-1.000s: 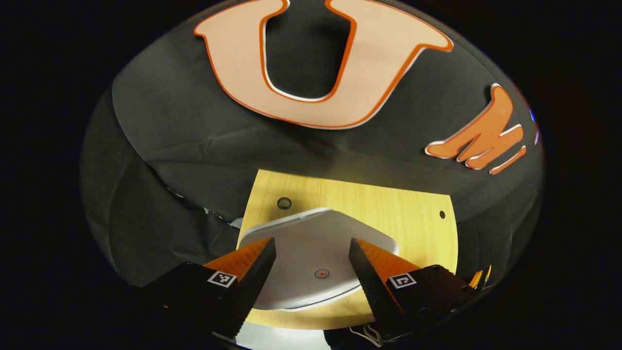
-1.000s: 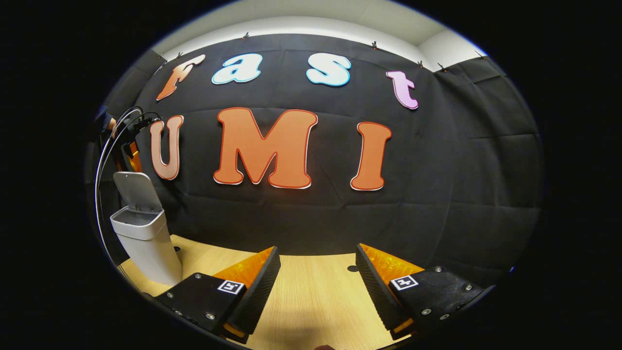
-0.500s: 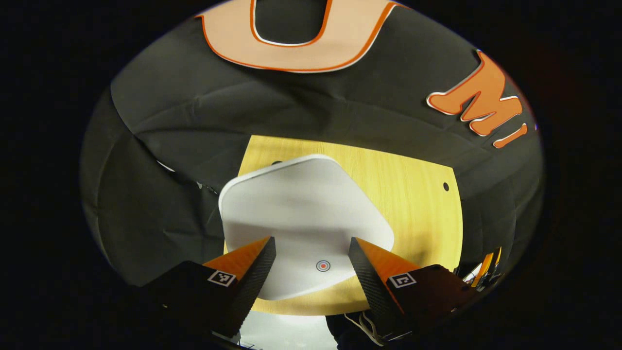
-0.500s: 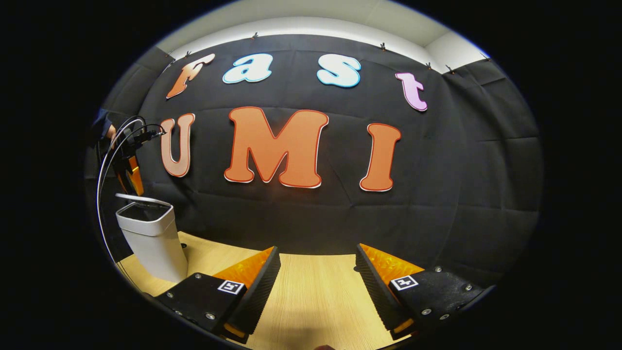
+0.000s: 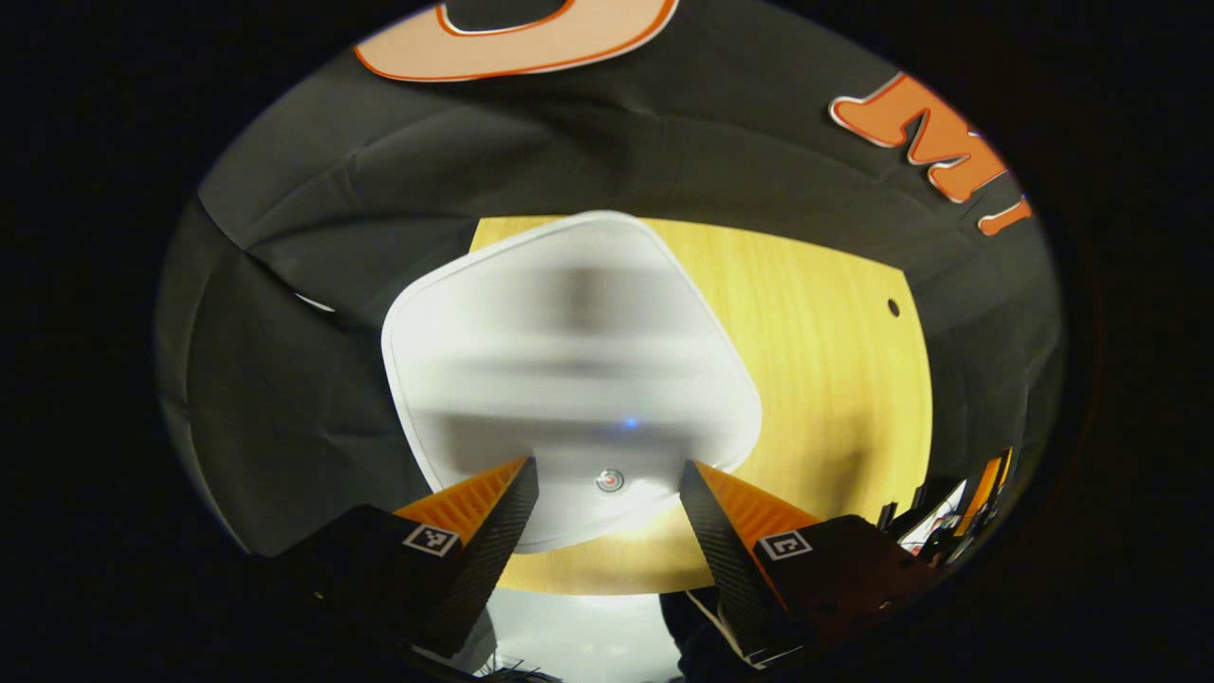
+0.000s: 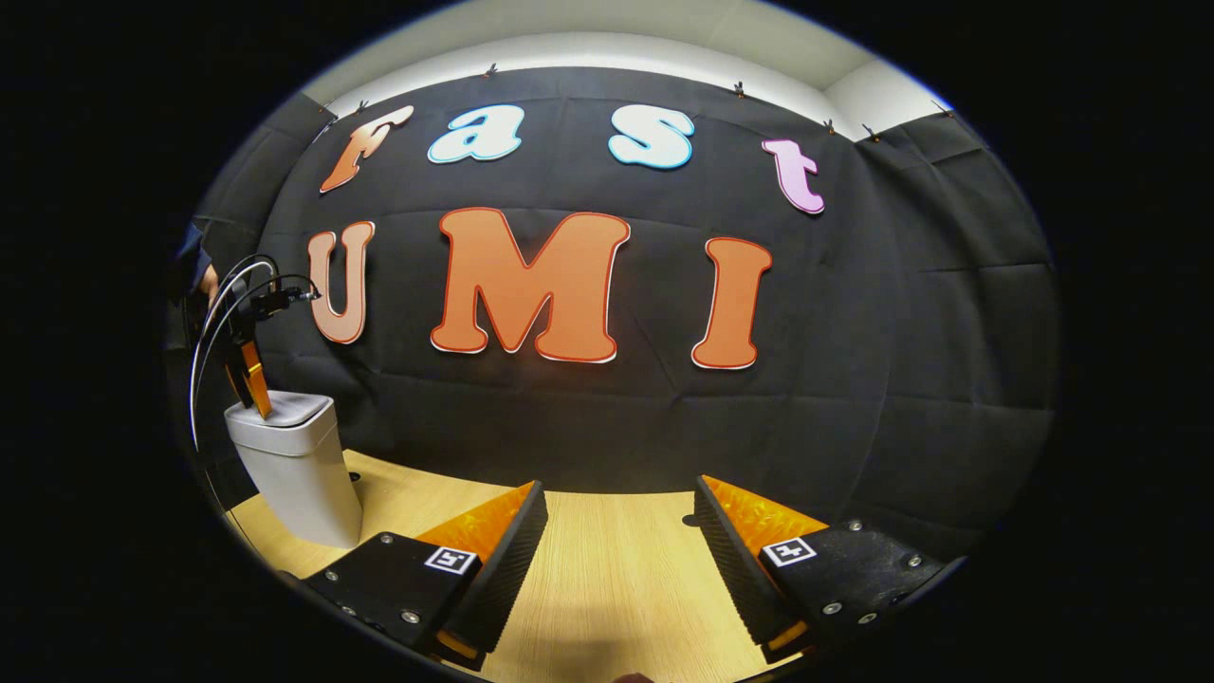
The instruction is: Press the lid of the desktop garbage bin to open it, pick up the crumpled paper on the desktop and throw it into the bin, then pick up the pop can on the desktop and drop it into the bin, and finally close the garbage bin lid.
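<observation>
The white desktop bin (image 6: 296,470) stands at the far left of the table in the right gripper view, with its lid (image 6: 283,408) lying flat on top. In the left gripper view that lid (image 5: 569,370) is seen from above, blurred, with a small round button mark (image 5: 610,480) near its front edge. My left gripper (image 5: 607,479) is open right over that front edge, with nothing between its fingers; from the right gripper view it (image 6: 248,375) reaches down onto the lid. My right gripper (image 6: 621,531) is open above the bare wooden table (image 6: 607,588).
The wooden table (image 5: 835,379) extends to the right of the bin and has a small hole (image 5: 892,307). Black cloth closes off the back and sides. Cables (image 6: 213,332) loop from the left gripper.
The bin lid has swung down from upright to flat on the bin. My left gripper followed it down and tilted more steeply onto it. The right gripper barely moved.
</observation>
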Tool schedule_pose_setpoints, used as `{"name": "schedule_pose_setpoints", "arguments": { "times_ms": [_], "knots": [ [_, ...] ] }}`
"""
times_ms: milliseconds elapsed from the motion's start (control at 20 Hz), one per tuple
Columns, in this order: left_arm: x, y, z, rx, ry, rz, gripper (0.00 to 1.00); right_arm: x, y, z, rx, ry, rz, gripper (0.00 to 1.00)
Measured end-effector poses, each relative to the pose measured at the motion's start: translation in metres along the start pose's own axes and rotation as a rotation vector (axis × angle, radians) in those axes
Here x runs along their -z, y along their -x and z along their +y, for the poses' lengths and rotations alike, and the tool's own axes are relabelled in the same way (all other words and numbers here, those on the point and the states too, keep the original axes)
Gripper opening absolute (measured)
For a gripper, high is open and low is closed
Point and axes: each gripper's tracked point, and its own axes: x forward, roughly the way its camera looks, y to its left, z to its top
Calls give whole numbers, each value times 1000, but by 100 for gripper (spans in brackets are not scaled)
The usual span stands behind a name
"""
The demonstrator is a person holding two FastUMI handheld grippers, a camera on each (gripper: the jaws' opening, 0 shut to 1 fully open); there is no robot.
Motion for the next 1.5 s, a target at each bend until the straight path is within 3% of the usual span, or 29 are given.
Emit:
{"name": "schedule_pose_setpoints", "arguments": {
  "times_ms": [50, 250, 550, 1100, 1300, 1500],
  "knots": [
    [2, -3, 0, -16, -13, 14, 96, 1, 1, 0, 1, 0, 0, 93],
    [8, -5, -4, -57, -87, 16, 100, 6, 5, 3, -14, 2, 8, 94],
    [4, -3, -3, -58, -74, -6, 100, 0, 10, 9, -31, -4, -11, 94],
    [1, 11, -1, -20, 79, -122, 100, -3, 12, 9, -35, 7, -20, 94],
    [-25, 30, 5, -82, 96, -297, 100, -5, 12, 15, -48, 13, -25, 93],
    [-41, 62, -8, -78, 115, -483, 99, -7, 12, 18, -62, 12, -31, 94]
  ]
}}
